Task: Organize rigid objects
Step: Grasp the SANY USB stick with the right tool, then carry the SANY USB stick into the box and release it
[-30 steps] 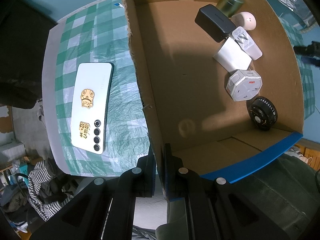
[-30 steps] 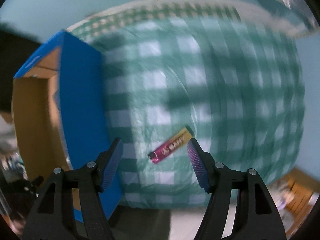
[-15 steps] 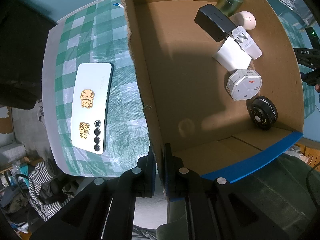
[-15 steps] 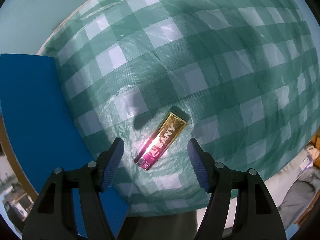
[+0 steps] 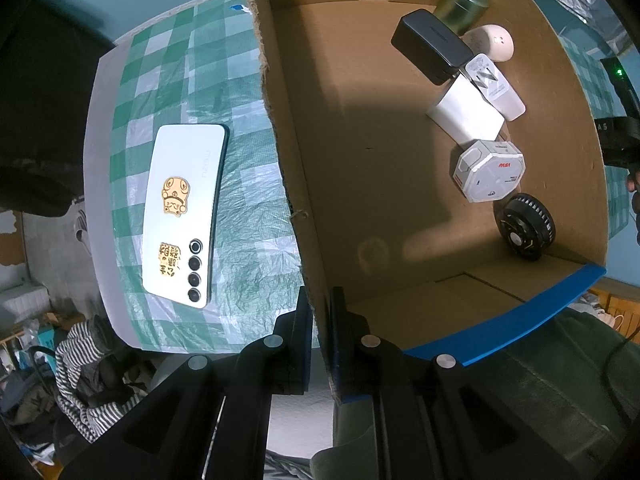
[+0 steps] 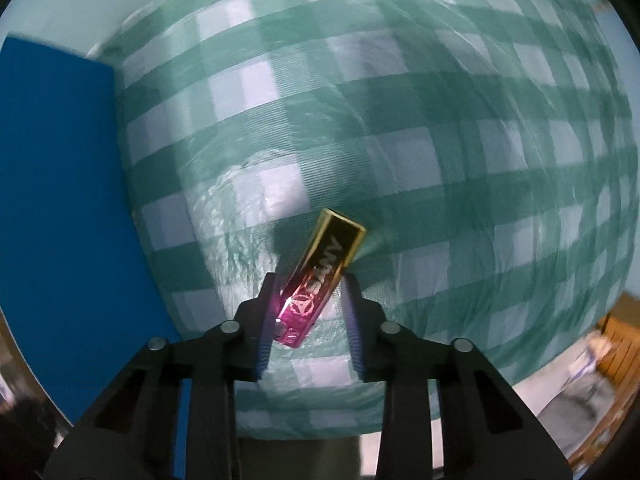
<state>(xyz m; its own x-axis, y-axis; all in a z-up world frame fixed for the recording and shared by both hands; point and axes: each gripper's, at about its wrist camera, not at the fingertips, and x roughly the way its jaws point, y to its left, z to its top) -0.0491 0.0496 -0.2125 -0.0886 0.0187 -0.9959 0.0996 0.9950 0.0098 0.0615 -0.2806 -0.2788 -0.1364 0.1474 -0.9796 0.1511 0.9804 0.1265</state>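
Observation:
A pink and gold lighter (image 6: 320, 276) lies slanted on the green checked cloth (image 6: 440, 140). My right gripper (image 6: 308, 300) points down over it, its jaws closing with both pads against the lighter's pink end. In the left wrist view, my left gripper (image 5: 320, 312) is shut on the torn wall (image 5: 280, 120) of the open cardboard box and points straight down. Left of the box, a white phone (image 5: 184, 208) with gold stickers lies flat on the cloth.
Along the box's right wall sit a green tin (image 5: 464, 2), a black charger (image 5: 432, 46), a white box (image 5: 466, 114), an octagonal white case (image 5: 490, 170) and a black round part (image 5: 526, 226). The box's blue outer side (image 6: 60, 200) stands left of the lighter.
My right gripper has come down over the lighter and its wide-open jaws have closed around it. The left gripper and the box have stayed put.

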